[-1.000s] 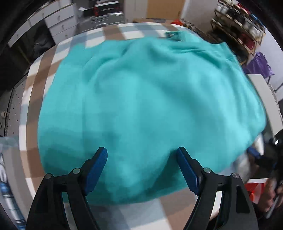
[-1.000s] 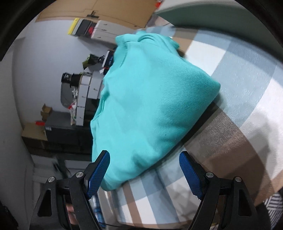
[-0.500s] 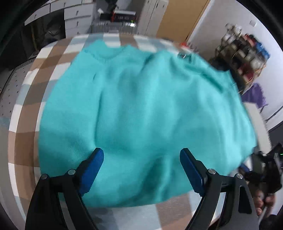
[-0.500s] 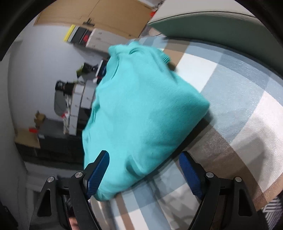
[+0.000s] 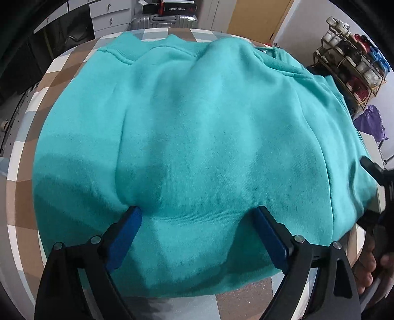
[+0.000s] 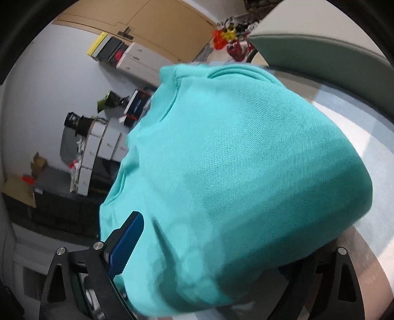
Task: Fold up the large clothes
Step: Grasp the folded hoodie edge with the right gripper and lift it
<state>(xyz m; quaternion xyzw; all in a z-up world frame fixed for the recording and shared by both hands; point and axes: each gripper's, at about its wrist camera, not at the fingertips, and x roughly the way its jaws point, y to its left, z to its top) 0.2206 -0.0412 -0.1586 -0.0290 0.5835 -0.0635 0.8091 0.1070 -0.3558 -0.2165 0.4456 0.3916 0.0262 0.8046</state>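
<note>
A folded teal sweatshirt [image 5: 202,137] lies on the checked tablecloth [image 5: 22,152] and fills most of the left wrist view. My left gripper [image 5: 197,226] is open, with both blue pads resting on the near part of the cloth. In the right wrist view the sweatshirt [image 6: 234,172] bulges between the jaws of my right gripper [image 6: 209,248], which is open. Its left pad [image 6: 126,242] shows against the cloth's edge; its right pad is hidden under the fabric. The right gripper also shows at the sweatshirt's right edge in the left wrist view [image 5: 379,187].
The table edge curves along the left and far side. Drawers [image 5: 106,14] and a suitcase [image 5: 165,19] stand behind it, a shelf rack [image 5: 349,59] at the right. A grey-green cushion [image 6: 320,51] lies beyond the sweatshirt in the right wrist view.
Both grippers have moved in closer to the sweatshirt. The right gripper now straddles its side edge, with fabric over its right pad. The left pads now touch the cloth.
</note>
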